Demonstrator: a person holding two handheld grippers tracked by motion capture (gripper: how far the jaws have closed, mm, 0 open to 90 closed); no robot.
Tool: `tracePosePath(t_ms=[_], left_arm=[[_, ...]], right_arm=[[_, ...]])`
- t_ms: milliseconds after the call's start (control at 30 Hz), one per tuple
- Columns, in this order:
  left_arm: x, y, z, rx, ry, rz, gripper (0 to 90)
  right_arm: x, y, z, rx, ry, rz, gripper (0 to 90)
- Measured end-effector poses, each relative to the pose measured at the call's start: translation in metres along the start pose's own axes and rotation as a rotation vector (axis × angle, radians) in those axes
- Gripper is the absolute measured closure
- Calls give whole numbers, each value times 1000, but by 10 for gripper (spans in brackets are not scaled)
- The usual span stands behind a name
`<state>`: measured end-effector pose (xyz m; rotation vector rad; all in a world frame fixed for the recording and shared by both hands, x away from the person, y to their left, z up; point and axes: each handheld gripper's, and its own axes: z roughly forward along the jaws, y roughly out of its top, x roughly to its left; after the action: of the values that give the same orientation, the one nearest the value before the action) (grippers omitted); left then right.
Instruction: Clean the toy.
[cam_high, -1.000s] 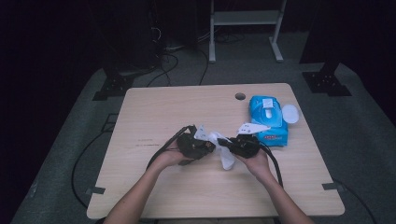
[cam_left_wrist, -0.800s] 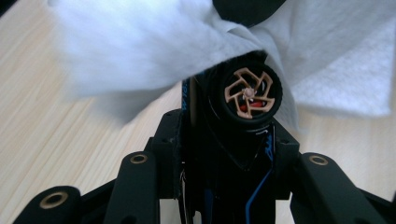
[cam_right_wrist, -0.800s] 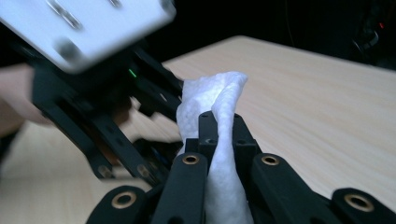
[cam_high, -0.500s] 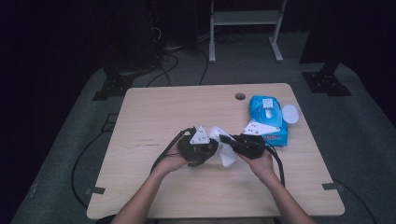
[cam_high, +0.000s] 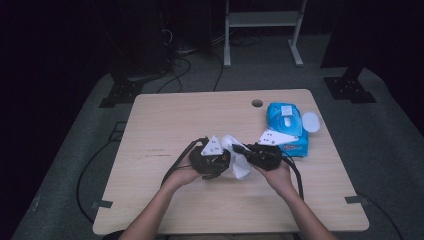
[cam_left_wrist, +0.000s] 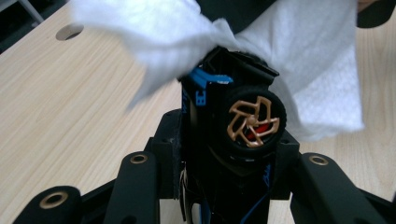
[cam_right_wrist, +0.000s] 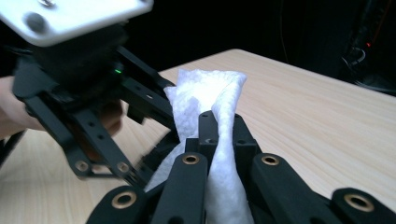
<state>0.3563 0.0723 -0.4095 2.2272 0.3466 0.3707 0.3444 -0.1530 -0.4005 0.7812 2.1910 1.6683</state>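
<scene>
Wiping looks like the work in hand, judged from how cloth and toy meet.

High view: both grippers meet near the middle of the bench, just short of the blue wipes pack, which lies toward the right edge with its white lid flipped open beside it. The left gripper and the right gripper face each other, with the white wipe bunched between them. From here the thing in the left gripper is too dark to make out.

Left gripper view: the jaws are clenched on a black toy car with blue trim, held upright so its long axis runs away from the camera; one wheel with a bronze spoked hub faces out. The wipe drapes over the car's far end, touching it and hiding whatever lies beyond. The car's lower body is cut off by the jaws.

Right gripper view: the jaws are closed on a twisted fold of the wipe, which rises between them toward the left gripper just beyond. The car itself is hidden behind cloth and linkage, so the contact point cannot be told here. Any next stroke turns on the wipe sitting over the car's far end, with the right gripper the nearer to it.
</scene>
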Motion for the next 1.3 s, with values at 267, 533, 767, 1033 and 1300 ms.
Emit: tracePosePath(t_ms=[267,533,767,1033,1300], left_arm=[[3,-1,-3,-26,-5,-20,569],[3,-1,-2,-43,-14,-31,569],[4,-3,-4,-52,-15,-40,569],[4,-2,-3,-57,-18,-38,569],[8,-4,-5,-63,-16,-52,568]], right_arm=[[-14,-14,-2,43,-41,28,862],[-13,-11,-2,20,-22,51,862],[-20,-19,0,53,-38,66,863],[-14,-9,-3,14,-19,53,863],[-23,-26,2,64,-35,87,863]])
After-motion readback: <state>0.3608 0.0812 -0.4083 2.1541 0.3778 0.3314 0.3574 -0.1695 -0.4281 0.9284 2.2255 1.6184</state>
